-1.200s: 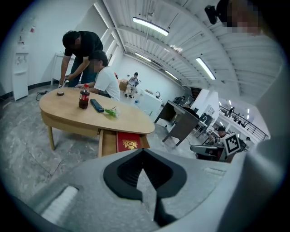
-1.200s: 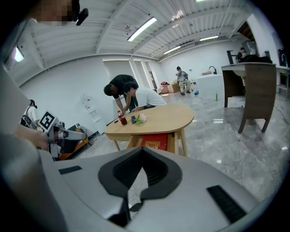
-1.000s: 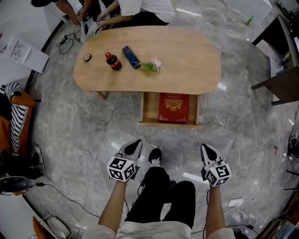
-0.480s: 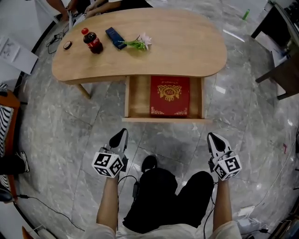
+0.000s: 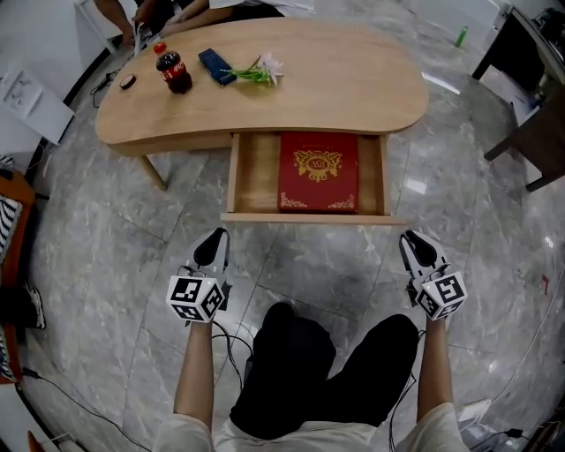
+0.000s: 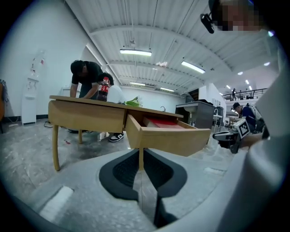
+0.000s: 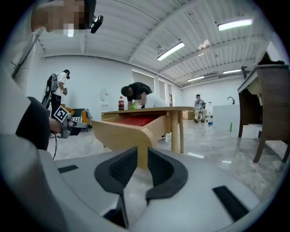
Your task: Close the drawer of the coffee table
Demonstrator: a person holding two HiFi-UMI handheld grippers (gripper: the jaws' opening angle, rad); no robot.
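Note:
The oval wooden coffee table (image 5: 353, 79) has its drawer (image 5: 306, 217) pulled out towards me, with a red box with gold print (image 5: 318, 171) lying inside. Both grippers hover over the floor short of the drawer front, touching nothing. My left gripper (image 5: 215, 237) is shut and empty, level with the drawer's left corner (image 6: 172, 141). My right gripper (image 5: 415, 240) is near the right corner (image 7: 122, 133). Its jaws have just been opening; a narrow gap shows between the pads (image 7: 158, 168), with nothing in it.
A cola bottle (image 5: 171, 71), a blue pack (image 5: 216, 66) and a flower sprig (image 5: 256, 71) lie on the tabletop. People stand at the table's far side (image 5: 168, 11). Dark furniture (image 5: 530, 132) is on the right. My legs (image 5: 300, 362) are between the grippers.
Both grippers have sunk and come nearer the drawer front, spreading towards its two corners. The table and drawer loom larger in the head view. The drawer stays open.

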